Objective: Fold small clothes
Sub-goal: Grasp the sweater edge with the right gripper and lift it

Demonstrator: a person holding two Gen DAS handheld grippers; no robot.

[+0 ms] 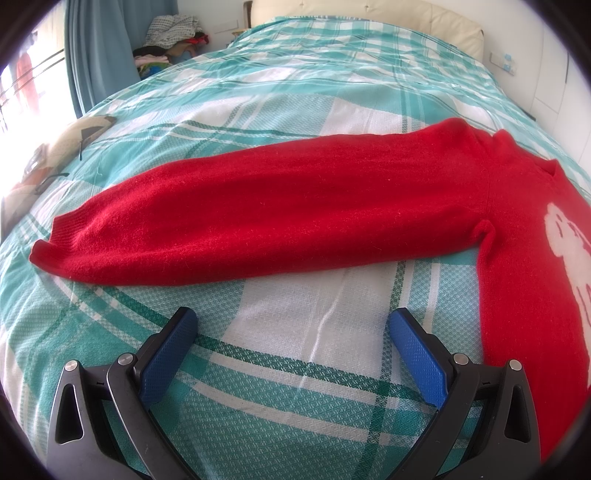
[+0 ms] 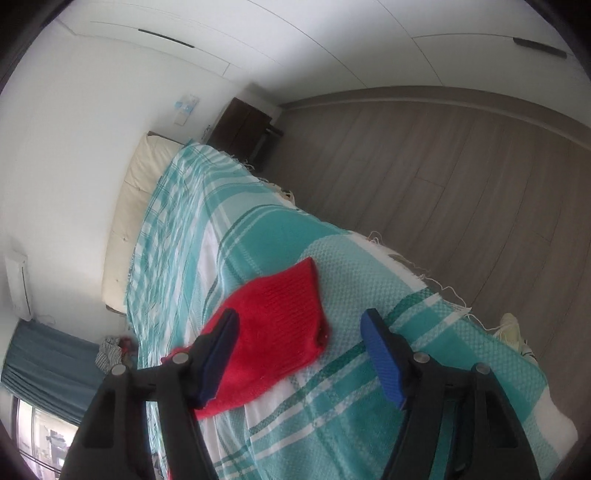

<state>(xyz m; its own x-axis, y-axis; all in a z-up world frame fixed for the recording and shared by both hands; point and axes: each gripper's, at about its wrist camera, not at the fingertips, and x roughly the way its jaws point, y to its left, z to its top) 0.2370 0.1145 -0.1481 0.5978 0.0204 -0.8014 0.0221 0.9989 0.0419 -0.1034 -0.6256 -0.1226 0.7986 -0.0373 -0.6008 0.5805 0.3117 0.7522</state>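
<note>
A small red sweater (image 1: 280, 206) lies flat on the teal-and-white plaid bedspread (image 1: 295, 362); one sleeve stretches to the left and its body with a white motif (image 1: 569, 251) runs off the right edge. My left gripper (image 1: 293, 319) hovers open just in front of that sleeve, nothing between its blue pads. In the right wrist view, rolled sideways, the sweater's other sleeve end with its ribbed cuff (image 2: 284, 317) lies near the bed's edge. My right gripper (image 2: 299, 321) stands open above it; the pads are apart from the cloth.
A cream headboard (image 1: 369, 14) closes the far end of the bed. A heap of clothes (image 1: 173, 33) sits by the blue curtain (image 1: 99, 51). Wooden floor (image 2: 443, 177) and a dark nightstand (image 2: 243, 129) lie beyond the bed's fringed edge. Pale shoes (image 2: 511, 328) rest on the floor.
</note>
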